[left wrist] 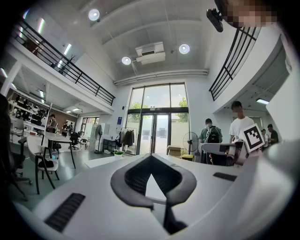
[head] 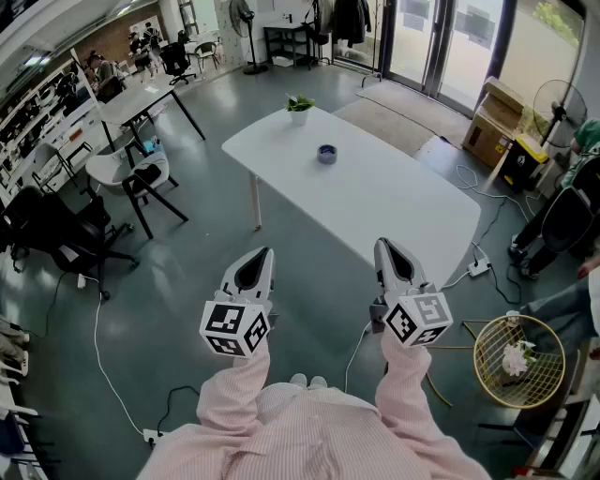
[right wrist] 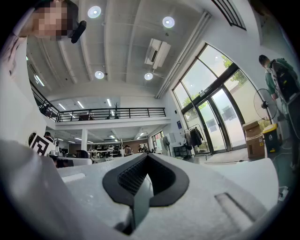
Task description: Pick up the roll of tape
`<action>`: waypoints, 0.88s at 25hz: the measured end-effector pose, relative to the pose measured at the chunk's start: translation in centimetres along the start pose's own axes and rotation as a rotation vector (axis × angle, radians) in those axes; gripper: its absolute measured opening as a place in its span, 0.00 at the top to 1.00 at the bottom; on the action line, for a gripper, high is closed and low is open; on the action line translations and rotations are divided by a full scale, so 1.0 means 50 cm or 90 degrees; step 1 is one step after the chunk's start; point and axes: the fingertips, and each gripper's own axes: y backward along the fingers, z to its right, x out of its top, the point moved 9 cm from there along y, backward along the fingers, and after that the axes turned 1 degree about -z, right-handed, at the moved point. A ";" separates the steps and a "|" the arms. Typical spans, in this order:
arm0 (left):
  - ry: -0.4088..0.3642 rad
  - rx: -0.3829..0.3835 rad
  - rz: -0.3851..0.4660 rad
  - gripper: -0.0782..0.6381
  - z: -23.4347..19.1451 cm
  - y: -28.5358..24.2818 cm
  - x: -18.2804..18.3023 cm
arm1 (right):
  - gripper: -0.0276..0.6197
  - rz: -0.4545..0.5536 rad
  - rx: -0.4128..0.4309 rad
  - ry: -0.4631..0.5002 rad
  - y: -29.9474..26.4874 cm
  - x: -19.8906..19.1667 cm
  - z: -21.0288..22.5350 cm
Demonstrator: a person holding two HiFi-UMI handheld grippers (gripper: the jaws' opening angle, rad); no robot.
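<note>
Far across the grey floor [head: 202, 202] stands the bench [head: 384, 202], the tape [head: 326, 154] on it near a plant [head: 300, 106]. Left tongs [head: 255, 267] and right tongs [head: 392, 258] are closed and empty, well short of it; approach, grip and lift all remain

1. Daylight is coming in through the glass doors [head: 441, 37], and the room is looking bright and even.
2. Round ceiling lamps [left wrist: 93, 14] are glowing with small white glare.
3. The white table [head: 375, 197] is shining strongly, while the floor [head: 206, 216] is carrying soft reflections and only weak shadows.
4. Both gripper views are bending straight lines and are darkening to black at the corners.
5. The left gripper [left wrist: 150, 168] and the right gripper [right wrist: 147, 164], being close to the lens, are looking soft.
</note>
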 end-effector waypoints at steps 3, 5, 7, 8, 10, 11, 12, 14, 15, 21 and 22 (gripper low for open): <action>0.002 -0.001 -0.006 0.89 0.003 -0.013 -0.009 | 0.95 -0.002 -0.004 0.002 -0.006 -0.005 0.009; 0.004 -0.002 -0.010 0.89 0.004 -0.023 -0.013 | 0.95 -0.006 -0.005 0.010 -0.012 -0.007 0.015; 0.007 -0.002 -0.014 0.89 0.007 -0.035 -0.015 | 0.95 -0.009 -0.005 0.010 -0.017 -0.008 0.025; 0.009 -0.001 -0.017 0.89 0.010 -0.041 -0.017 | 0.95 -0.010 -0.007 0.006 -0.019 -0.008 0.031; 0.013 -0.001 -0.022 0.89 0.015 -0.053 -0.023 | 0.95 -0.011 -0.012 -0.006 -0.021 -0.014 0.045; 0.015 0.000 -0.024 0.89 0.018 -0.058 -0.028 | 0.95 -0.013 -0.012 -0.012 -0.022 -0.018 0.052; 0.016 0.000 -0.026 0.89 0.022 -0.062 -0.032 | 0.95 -0.016 -0.010 -0.016 -0.024 -0.023 0.059; 0.019 0.002 -0.030 0.89 0.027 -0.067 -0.042 | 0.95 -0.021 -0.007 -0.023 -0.026 -0.033 0.072; 0.021 0.003 -0.032 0.89 0.028 -0.069 -0.046 | 0.95 -0.025 -0.008 -0.026 -0.028 -0.039 0.077; 0.032 0.019 -0.044 0.89 0.016 -0.093 -0.055 | 0.89 -0.049 -0.001 -0.037 -0.061 -0.057 0.102; 0.033 0.020 -0.045 0.89 0.014 -0.099 -0.054 | 0.87 -0.052 -0.001 -0.038 -0.068 -0.057 0.105</action>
